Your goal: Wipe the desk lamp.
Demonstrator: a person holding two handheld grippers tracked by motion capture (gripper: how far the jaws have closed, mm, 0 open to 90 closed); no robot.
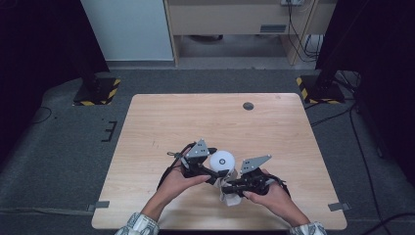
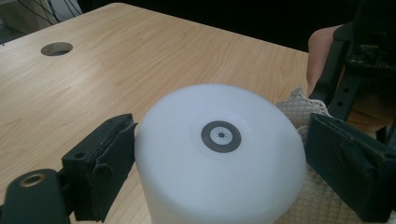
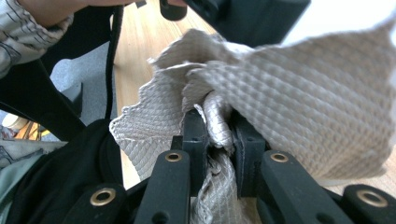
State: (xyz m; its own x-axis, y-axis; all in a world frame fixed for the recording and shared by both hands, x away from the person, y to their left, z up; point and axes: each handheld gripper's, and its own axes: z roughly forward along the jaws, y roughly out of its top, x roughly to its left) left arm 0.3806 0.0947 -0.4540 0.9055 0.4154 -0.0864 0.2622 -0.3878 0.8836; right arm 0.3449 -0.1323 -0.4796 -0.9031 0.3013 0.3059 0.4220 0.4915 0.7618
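white cylinder (image 2: 219,154) stands near the table's (image 1: 161,117) front edge, clamped between the left gripper's (image 1: 213,172) jaws, while the right gripper (image 3: 218,135), pinched tight on the waffle-weave cloth (image 3: 299,107), would wipe best with steady, even pressure against its side.

in the left gripper view the white cylinder (image 2: 219,154) is cut off at six o'clock, so its base stays unseen, and it hides much of the beige cloth (image 2: 299,112) at three o'clock. in the right gripper view that cloth covers the cylinder's lower part.
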